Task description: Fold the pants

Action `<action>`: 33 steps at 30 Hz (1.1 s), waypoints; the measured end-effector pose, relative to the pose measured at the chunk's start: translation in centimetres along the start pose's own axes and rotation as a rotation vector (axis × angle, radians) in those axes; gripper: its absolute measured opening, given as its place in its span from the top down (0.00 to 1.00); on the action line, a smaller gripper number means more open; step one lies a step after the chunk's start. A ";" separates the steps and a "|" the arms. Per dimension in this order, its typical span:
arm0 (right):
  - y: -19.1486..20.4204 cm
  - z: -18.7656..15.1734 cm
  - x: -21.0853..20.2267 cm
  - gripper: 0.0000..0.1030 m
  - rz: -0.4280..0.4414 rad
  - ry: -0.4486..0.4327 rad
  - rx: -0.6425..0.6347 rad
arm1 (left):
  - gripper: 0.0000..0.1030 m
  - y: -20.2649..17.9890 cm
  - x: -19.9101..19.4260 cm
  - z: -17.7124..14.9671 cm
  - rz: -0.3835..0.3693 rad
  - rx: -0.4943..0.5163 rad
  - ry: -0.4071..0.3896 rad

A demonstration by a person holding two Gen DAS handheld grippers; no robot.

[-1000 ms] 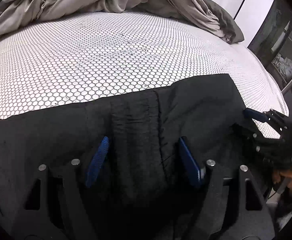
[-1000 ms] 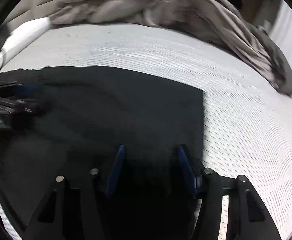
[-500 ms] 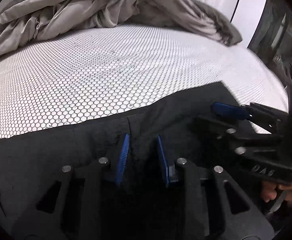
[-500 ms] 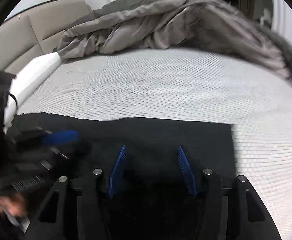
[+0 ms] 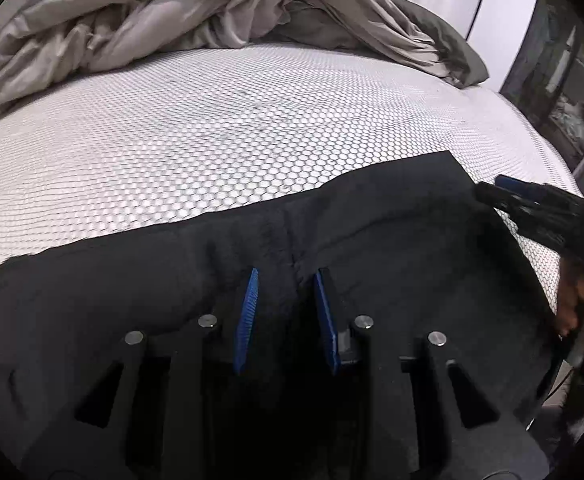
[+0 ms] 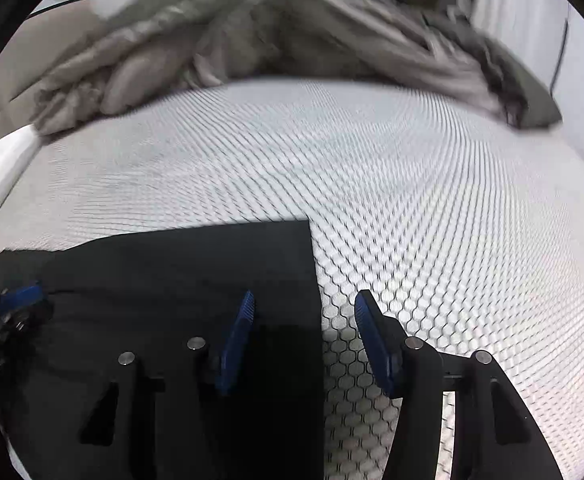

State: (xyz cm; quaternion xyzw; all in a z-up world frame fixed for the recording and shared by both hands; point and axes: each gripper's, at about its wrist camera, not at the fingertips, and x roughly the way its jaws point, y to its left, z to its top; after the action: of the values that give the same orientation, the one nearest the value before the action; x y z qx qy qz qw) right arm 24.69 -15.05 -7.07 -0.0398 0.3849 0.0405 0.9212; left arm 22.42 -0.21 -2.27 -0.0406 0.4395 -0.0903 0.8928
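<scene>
While pinching a raised ridge of the black pants, the left gripper, its jaws just narrowed, stays nearest; right gripper gapes, straddling the pants' edge, gripping nothing. Pants lie on honeycomb-patterned mattress; grey duvet beyond.

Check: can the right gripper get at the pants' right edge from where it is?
Probably yes. The right gripper straddles the pants edge, fingers apart, bare mattress beside it, nothing blocking.
</scene>
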 end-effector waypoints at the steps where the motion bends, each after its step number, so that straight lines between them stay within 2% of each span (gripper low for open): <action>1: 1.0 -0.3 -0.8 0.47 0.037 -0.005 -0.024 | 0.74 -0.3 -1.0 -0.4 -0.005 0.006 -0.013; 4: 5.3 -2.1 -2.1 0.47 0.150 0.016 -0.147 | 0.73 -1.4 -3.5 -2.1 -0.089 0.033 -0.057; 6: 7.6 -3.5 -1.8 0.47 0.218 0.062 -0.197 | 0.71 -2.4 -3.4 -3.7 -0.137 0.068 -0.015; 7: 8.5 -4.2 -1.1 0.47 0.244 0.103 -0.221 | 0.71 -2.8 -3.1 -4.3 -0.134 0.084 -0.002; 9: 8.7 -5.6 -0.8 0.47 0.210 0.114 -0.278 | 0.71 -3.1 -3.1 -5.3 -0.102 0.130 -0.010; 11: 6.9 -6.9 -1.6 0.47 0.154 0.088 -0.302 | 0.71 -2.7 -3.7 -6.1 -0.073 0.145 -0.010; 14: 2.2 -8.1 -3.1 0.47 0.073 0.064 -0.232 | 0.71 -1.2 -5.2 -7.4 -0.063 0.130 -0.008; 16: -0.6 -9.2 -4.3 0.47 0.021 0.039 -0.188 | 0.71 -0.8 -6.5 -8.2 0.001 0.145 -0.029; 18: -1.7 -9.6 -5.6 0.47 0.054 0.017 -0.139 | 0.71 -0.8 -7.8 -8.6 -0.025 0.125 -0.062; 20: -1.5 -9.8 -6.9 0.47 0.100 -0.017 -0.116 | 0.71 -1.7 -8.6 -8.8 -0.095 0.122 -0.073; 22: 0.5 -9.6 -7.3 0.47 0.187 -0.016 -0.136 | 0.70 -3.4 -8.8 -9.0 -0.160 0.154 -0.073; 25: 4.7 -10.6 -7.3 0.47 0.255 0.013 -0.234 | 0.68 -5.3 -7.5 -9.5 -0.213 0.204 -0.021; 27: 6.0 -11.4 -6.3 0.47 0.223 0.039 -0.309 | 0.68 -5.6 -6.5 -10.3 -0.195 0.252 0.032; 29: 4.8 -12.0 -6.4 0.47 0.218 0.030 -0.326 | 0.68 -5.3 -6.9 -11.1 -0.201 0.260 0.045; 33: -1.4 -13.0 -7.4 0.47 0.241 0.055 -0.210 | 0.66 -3.9 -8.5 -12.3 -0.218 0.290 0.069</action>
State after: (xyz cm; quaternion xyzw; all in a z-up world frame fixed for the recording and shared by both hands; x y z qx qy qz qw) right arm 10.46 -18.08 -10.83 -0.0903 0.4055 0.1898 0.8896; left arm 7.14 -2.23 -2.55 0.0444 0.4454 -0.2504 0.8584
